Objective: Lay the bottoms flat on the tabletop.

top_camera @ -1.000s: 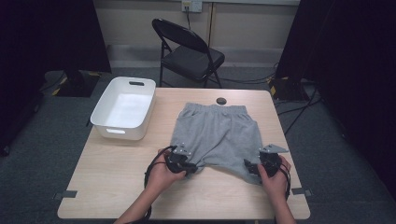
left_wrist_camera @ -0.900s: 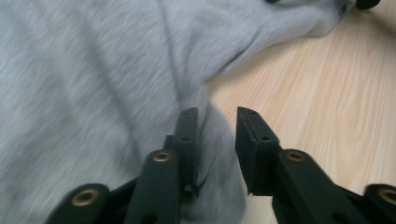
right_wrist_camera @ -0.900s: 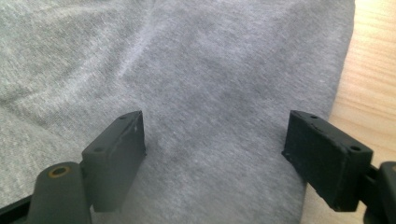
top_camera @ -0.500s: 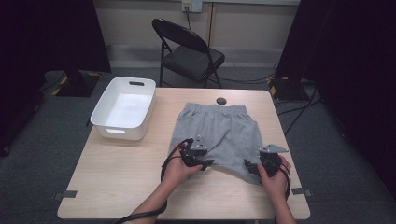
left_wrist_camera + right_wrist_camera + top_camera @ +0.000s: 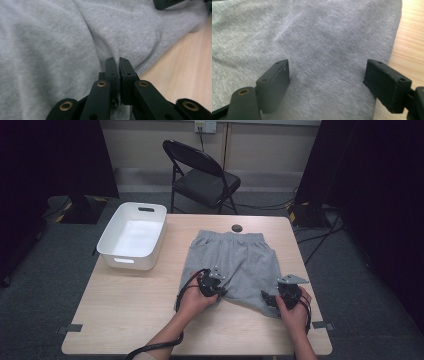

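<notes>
Grey shorts (image 5: 234,265) lie flat on the table (image 5: 125,305), waistband at the far edge. Left gripper (image 5: 118,65) has just closed, pinching a fold at the near-left leg. Right gripper (image 5: 325,75), jaws wide apart, straddles the near-right leg hem.

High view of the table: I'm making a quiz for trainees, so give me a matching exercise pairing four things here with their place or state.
1 grey cotton shorts
2 white plastic tub
3 left gripper
4 right gripper

a open above the cloth
b pinched shut on a fold
c spread flat mid-table
d empty, at the table's left

Pairs: 1-c, 2-d, 3-b, 4-a
</notes>
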Motion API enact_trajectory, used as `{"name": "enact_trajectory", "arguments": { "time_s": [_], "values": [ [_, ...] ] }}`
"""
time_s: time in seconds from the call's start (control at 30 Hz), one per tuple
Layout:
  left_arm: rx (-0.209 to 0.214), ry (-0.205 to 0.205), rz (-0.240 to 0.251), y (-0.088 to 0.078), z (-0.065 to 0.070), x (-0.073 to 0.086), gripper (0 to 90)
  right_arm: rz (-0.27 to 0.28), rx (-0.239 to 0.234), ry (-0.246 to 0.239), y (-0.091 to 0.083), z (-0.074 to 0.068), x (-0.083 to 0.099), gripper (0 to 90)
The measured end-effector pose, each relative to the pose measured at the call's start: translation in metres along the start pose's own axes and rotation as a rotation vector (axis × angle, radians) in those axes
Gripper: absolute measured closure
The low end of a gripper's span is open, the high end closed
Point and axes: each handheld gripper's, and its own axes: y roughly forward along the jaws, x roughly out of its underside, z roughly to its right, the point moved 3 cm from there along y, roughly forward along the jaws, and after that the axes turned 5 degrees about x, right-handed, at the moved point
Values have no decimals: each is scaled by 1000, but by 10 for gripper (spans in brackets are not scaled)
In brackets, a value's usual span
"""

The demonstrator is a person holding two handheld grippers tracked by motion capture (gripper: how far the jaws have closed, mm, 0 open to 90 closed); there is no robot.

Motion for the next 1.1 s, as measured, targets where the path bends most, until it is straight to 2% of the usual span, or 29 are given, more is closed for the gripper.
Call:
{"name": "enact_trajectory", "arguments": {
  "time_s": [0.07, 0.17, 0.37, 0.43, 0.53, 0.63, 0.7, 0.73, 0.83, 0.97, 1.03, 1.1],
  "values": [
    [22, -18, 9, -5, 0, 1, 872, 0, 0, 0, 0, 0, 0, 197],
    [41, -38, 51, -12, -2, -2, 871, 0, 0, 1, 0, 0, 0, 197],
    [30, -45, 83, -15, -9, -14, 870, 0, 0, 0, 0, 0, 0, 197],
    [9, -39, 81, -12, -13, -15, 863, 0, 0, 0, 0, 0, 0, 197],
    [-20, -41, 78, -6, -16, -13, 771, 0, -1, 1, 0, 0, 0, 197],
    [-48, -8, 77, -4, -15, -10, 632, 0, -2, 0, 0, 0, 0, 197],
    [-66, 1, 103, -8, -13, -9, 517, 0, -3, 0, 0, 0, 0, 197],
    [-63, 4, 114, -11, -11, -9, 488, 0, -2, 0, 0, 0, 0, 197],
    [-74, 41, 130, -23, -4, -6, 464, 0, -1, -1, 0, 0, 0, 197],
    [-48, 63, 149, -35, 10, 5, 504, 1, 0, -2, 0, 0, 0, 197],
    [-28, 65, 143, -33, 15, 11, 517, 0, 0, -1, 0, 0, 0, 197],
    [-14, 70, 114, -26, 19, 21, 545, 0, 1, -2, 0, 0, 0, 197]
  ]
}}
